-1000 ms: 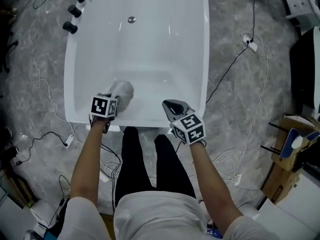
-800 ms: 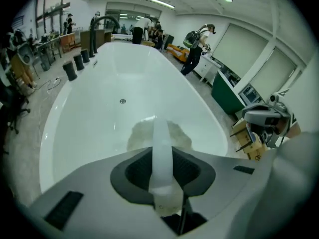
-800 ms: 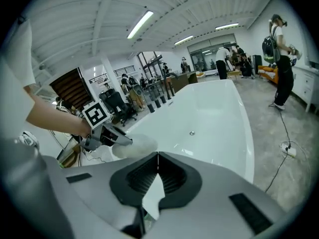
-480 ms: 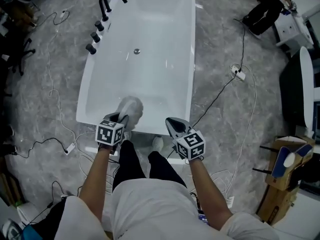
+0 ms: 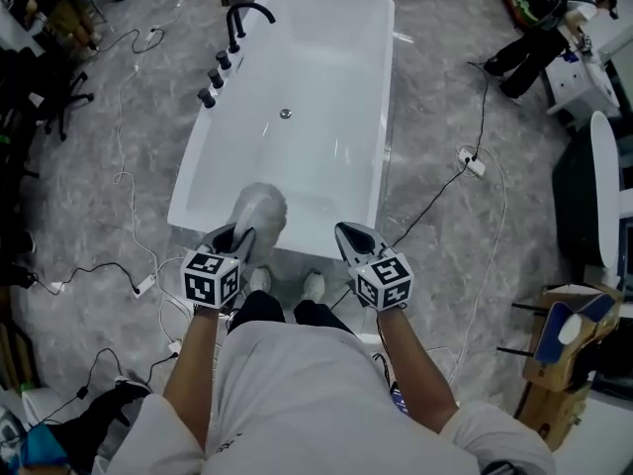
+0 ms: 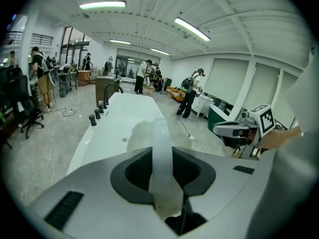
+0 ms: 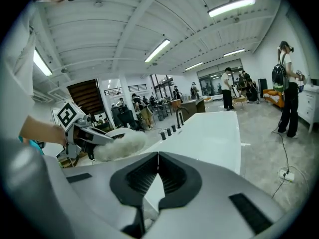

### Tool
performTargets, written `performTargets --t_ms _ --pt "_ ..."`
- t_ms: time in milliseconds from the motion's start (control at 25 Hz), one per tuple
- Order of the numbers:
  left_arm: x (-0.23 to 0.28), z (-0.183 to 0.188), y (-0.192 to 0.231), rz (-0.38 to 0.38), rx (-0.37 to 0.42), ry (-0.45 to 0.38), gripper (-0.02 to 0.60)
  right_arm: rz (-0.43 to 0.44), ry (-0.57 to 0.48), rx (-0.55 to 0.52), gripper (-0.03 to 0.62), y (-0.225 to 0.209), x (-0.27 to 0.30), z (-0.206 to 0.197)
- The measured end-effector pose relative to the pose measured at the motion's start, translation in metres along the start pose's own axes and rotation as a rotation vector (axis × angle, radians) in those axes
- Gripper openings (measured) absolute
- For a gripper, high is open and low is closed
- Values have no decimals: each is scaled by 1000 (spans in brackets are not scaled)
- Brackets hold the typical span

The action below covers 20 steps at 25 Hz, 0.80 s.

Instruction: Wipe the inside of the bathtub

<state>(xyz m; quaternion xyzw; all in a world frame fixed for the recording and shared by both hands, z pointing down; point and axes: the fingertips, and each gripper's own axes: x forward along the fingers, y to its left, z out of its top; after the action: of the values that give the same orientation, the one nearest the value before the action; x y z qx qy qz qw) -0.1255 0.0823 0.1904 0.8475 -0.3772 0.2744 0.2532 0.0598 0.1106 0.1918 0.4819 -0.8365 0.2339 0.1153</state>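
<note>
A white bathtub runs away from me, with a black faucet and knobs on its left rim and a drain in its floor. My left gripper is shut on the white handle of a fluffy grey-white duster, whose head hangs over the tub's near end. In the left gripper view the handle runs up between the jaws to the fluffy head. My right gripper hovers at the near rim, shut and empty. The right gripper view shows the duster to its left.
Black and white cables trail over the grey marble floor on both sides, with a power strip right of the tub. A cardboard box stands at the right edge. Several people stand far behind the tub.
The head view has pulled back, so more of the tub shows. Both grippers have drawn back from over the tub's near end to its near rim. The duster stays clamped.
</note>
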Motion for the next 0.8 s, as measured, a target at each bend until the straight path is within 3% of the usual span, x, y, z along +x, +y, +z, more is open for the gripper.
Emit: performTargets --t_ms 480,800 --pt "-74 42 25 -53 59 -156 101 -44 -87 -99 18 62 -22 60" --pt "-91 62 49 -82 77 -229 101 -108 -177 -34 18 68 -11 90"
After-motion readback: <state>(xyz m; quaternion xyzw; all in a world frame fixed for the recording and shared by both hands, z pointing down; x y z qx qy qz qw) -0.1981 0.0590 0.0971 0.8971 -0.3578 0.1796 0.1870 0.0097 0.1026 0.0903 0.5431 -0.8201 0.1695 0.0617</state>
